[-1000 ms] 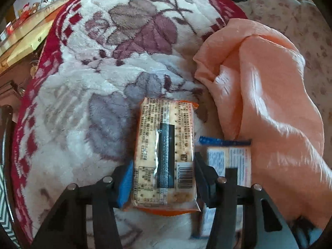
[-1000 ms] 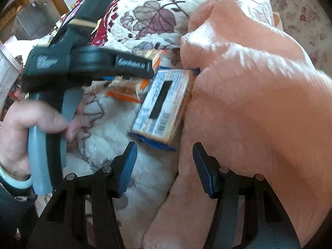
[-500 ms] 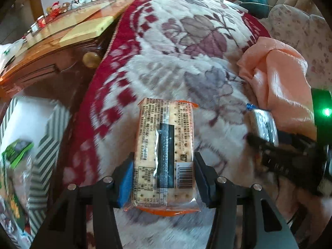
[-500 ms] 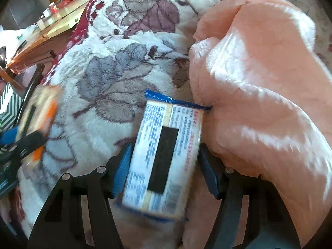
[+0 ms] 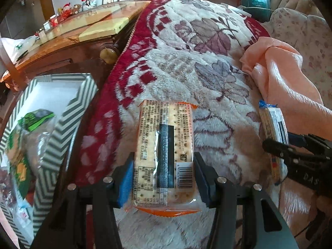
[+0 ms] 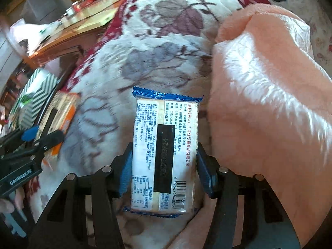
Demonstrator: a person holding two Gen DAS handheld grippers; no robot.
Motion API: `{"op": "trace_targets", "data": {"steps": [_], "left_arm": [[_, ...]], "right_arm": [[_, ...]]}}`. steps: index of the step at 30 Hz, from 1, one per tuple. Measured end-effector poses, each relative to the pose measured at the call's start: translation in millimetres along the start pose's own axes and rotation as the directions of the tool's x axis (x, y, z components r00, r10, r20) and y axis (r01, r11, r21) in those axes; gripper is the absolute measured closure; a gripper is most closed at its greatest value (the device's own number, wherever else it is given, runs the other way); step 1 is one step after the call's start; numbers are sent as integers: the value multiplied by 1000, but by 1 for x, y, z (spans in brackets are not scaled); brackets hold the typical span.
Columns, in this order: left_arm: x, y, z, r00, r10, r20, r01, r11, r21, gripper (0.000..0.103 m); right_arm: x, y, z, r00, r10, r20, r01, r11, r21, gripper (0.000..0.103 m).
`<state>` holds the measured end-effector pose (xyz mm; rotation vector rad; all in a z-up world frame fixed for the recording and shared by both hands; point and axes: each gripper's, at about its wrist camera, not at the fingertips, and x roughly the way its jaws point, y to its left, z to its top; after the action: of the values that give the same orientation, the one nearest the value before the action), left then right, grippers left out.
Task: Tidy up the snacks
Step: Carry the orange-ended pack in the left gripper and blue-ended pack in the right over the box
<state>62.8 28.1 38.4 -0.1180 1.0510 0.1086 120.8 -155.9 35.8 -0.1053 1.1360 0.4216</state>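
Note:
My left gripper [image 5: 164, 176] is shut on an orange-edged cracker packet [image 5: 164, 145], held lengthwise above the floral blanket [image 5: 186, 51] near its red border. In the right wrist view the same left gripper [image 6: 41, 134] and its packet [image 6: 60, 112] show at the left. A blue-edged cracker packet [image 6: 164, 145] sits between the blue pads of my right gripper [image 6: 164, 166]; the jaws are closing and both pads press its sides. From the left wrist view, the right gripper [image 5: 278, 143] and the blue packet [image 5: 274, 124] appear at the right edge.
A green-and-white striped box [image 5: 68, 112] with a green snack bag [image 5: 37, 118] and other packets stands low at the left, beside the bed. A peach cloth [image 6: 269, 83] is bunched at the right. A wooden table [image 5: 72, 35] stands behind the box.
The left gripper carried the orange packet left, bringing the striped box into view. The right gripper moved over the blue packet, took it between its jaws and closed on it.

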Motion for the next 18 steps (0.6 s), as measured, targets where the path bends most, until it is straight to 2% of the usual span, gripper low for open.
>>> {"op": "trace_targets", "data": {"steps": [18], "left_arm": [[-53,26,-21,993,51,102,-49,998,-27,47]], "right_arm": [[-35,56,-22,999,33,40,-29,995,-91,48]]}}
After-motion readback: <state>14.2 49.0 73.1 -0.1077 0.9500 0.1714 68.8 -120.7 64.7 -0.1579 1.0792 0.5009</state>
